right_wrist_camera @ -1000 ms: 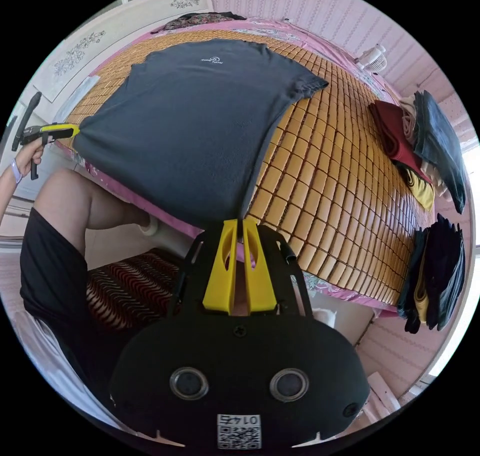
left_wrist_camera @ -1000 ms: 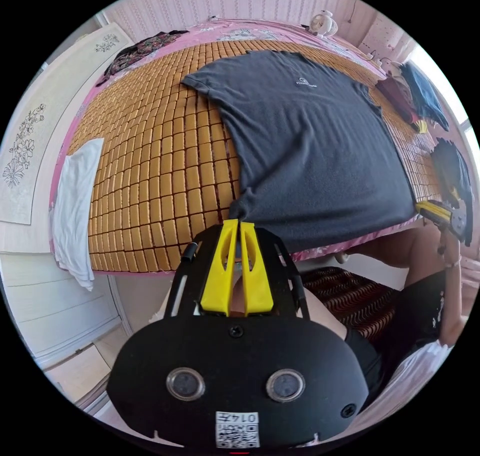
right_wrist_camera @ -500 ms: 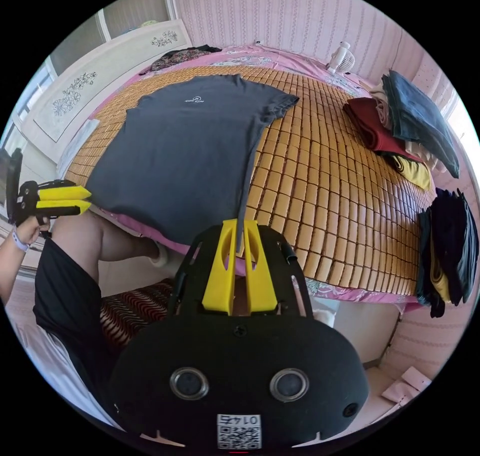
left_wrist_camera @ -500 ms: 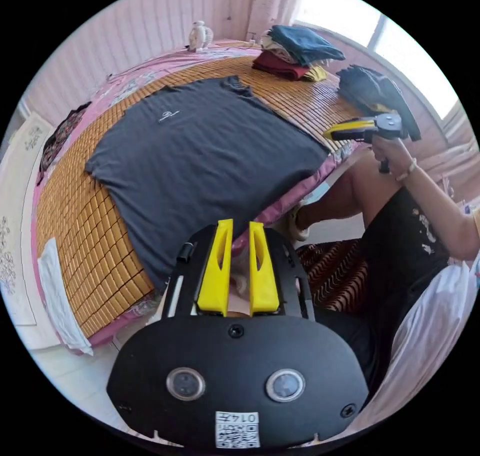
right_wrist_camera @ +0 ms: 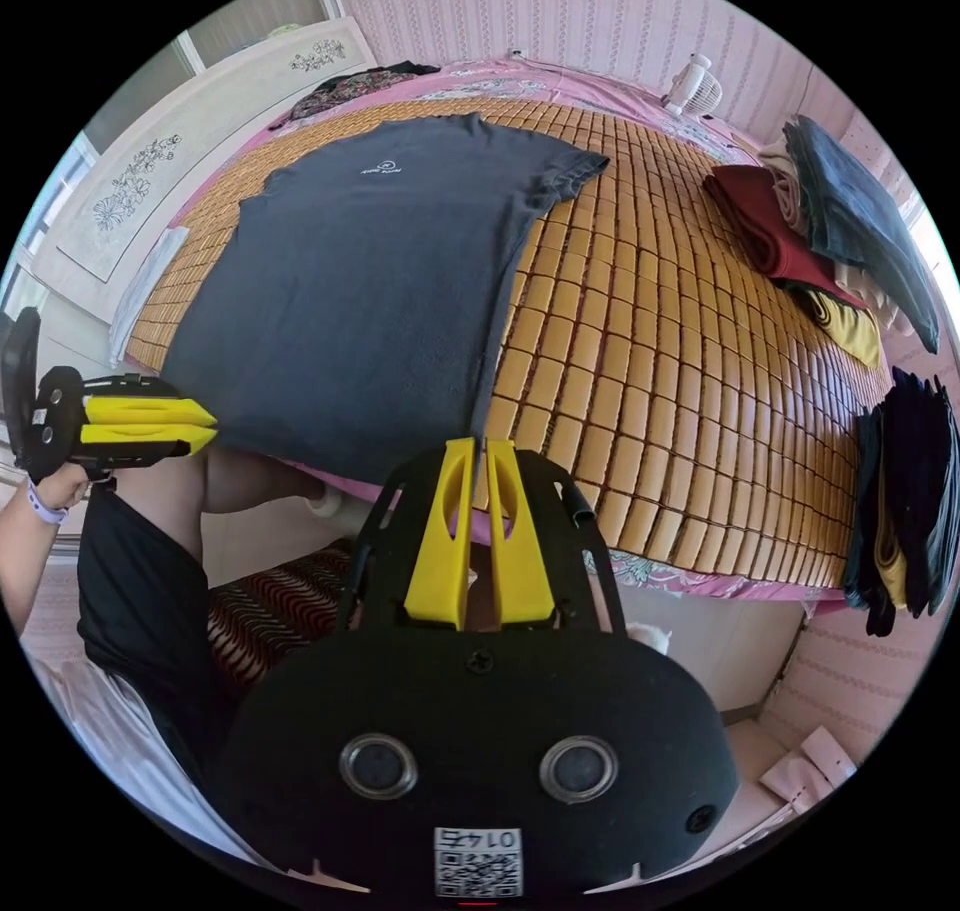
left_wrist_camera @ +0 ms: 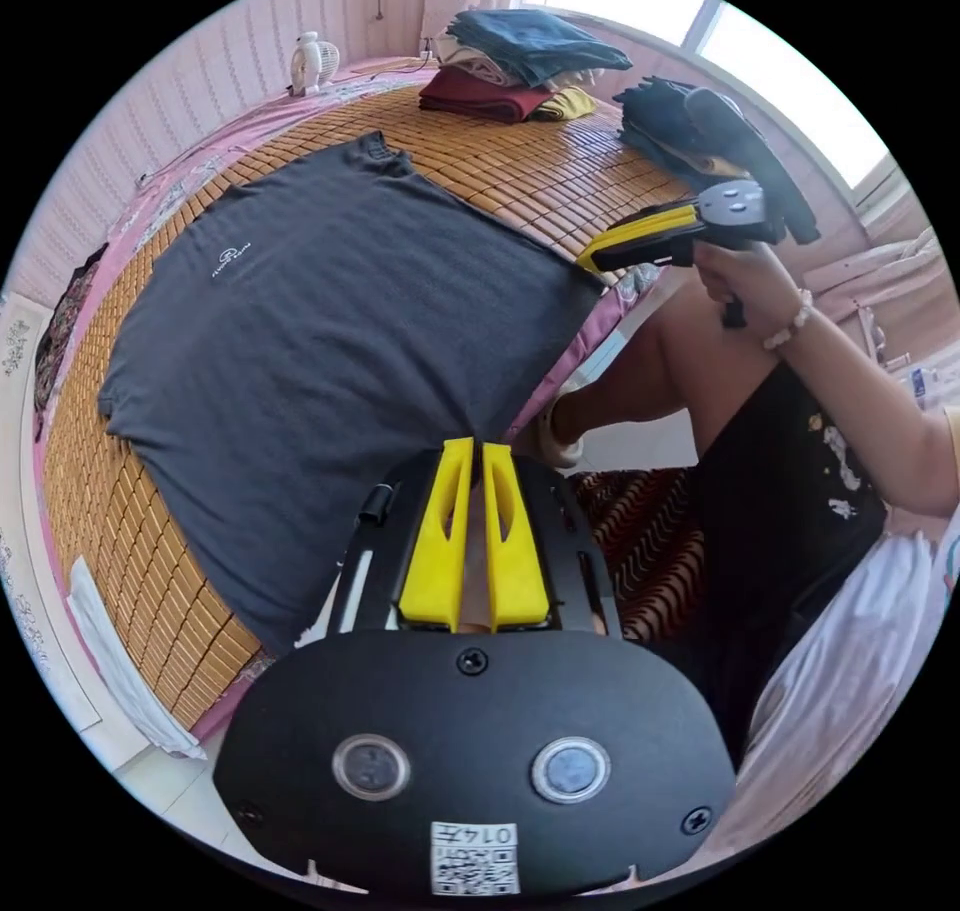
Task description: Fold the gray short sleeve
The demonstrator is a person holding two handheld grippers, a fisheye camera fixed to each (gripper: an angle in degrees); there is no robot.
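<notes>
- Left gripper view looks across a bed covered by a bamboo mat (left_wrist_camera: 520, 166), with the gray short sleeve shirt (left_wrist_camera: 320, 351) spread flat on it, collar toward the far wall and hem hanging a little over the near edge.
- Beyond the shirt sit a pile of folded clothes (left_wrist_camera: 520, 71) in blue, cream, red and yellow, a second pile of dark clothes (left_wrist_camera: 700, 141) beside it, and a small white fan (left_wrist_camera: 312, 59) at the far side of the bed.
- A white cloth (right_wrist_camera: 140, 291) lies along the mat's far side in the right gripper view, near a dark patterned garment (right_wrist_camera: 350, 86) by the headboard.
- Nothing lies on top of the shirt.
- The left gripper (left_wrist_camera: 472, 451) has its yellow jaws almost together, tips at the hem of the shirt; whether they pinch cloth I cannot tell.
- The right gripper (right_wrist_camera: 478, 451) hangs over the mat edge just beside the shirt's side, jaws narrowly apart and empty.
- A hand (left_wrist_camera: 745, 271) holds the right gripper level by the shirt's corner; a bare knee shows below the bed edge.
</notes>
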